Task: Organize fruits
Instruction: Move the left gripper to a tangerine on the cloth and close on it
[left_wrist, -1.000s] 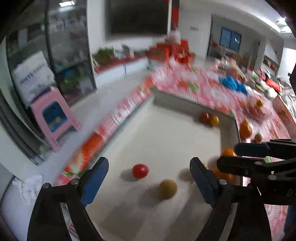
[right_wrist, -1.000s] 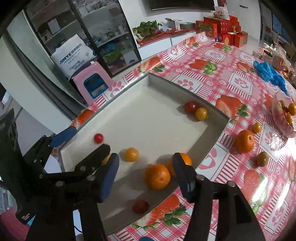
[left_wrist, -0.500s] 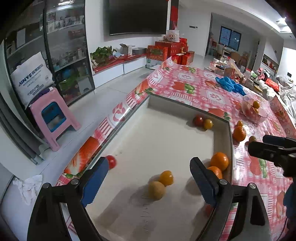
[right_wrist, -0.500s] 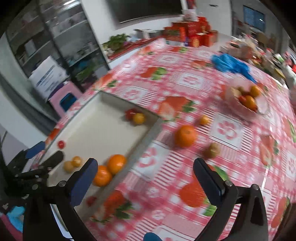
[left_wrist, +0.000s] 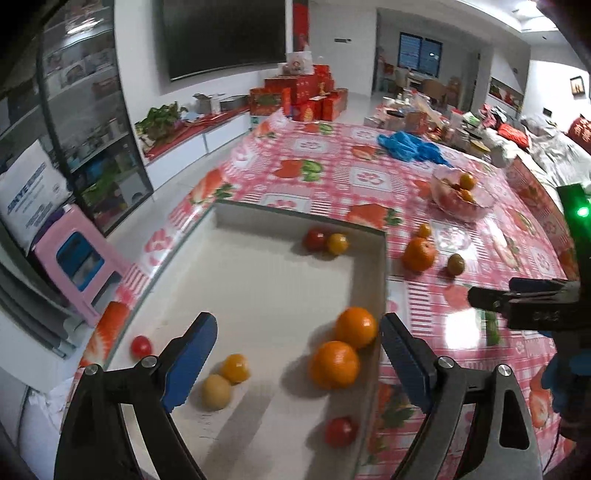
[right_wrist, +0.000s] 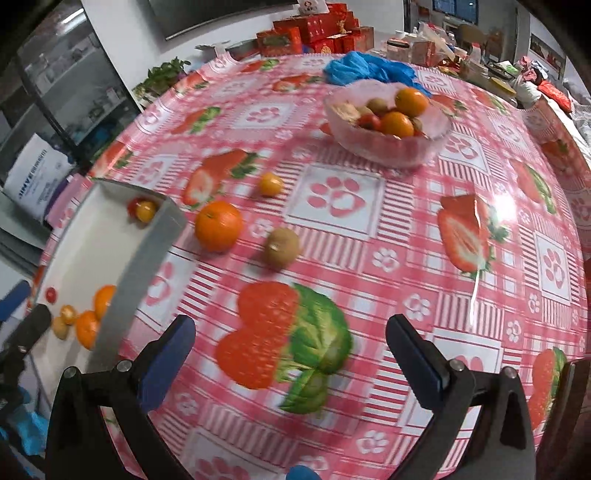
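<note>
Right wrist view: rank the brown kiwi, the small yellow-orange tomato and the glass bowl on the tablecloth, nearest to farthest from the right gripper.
From the right gripper, jaws open and empty:
1. Brown kiwi, just left of centre, loose on the cloth.
2. Small yellow-orange tomato, further back, slightly left.
3. Glass bowl, farthest, back right, holding fruit.

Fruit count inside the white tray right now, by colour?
Inside the white rectangular tray, left wrist view:
Large orange citrus fruits: 2
Small red tomatoes: 3
Small yellow-orange fruits: 2
Small tan-brown fruit: 1
Total: 8
</note>
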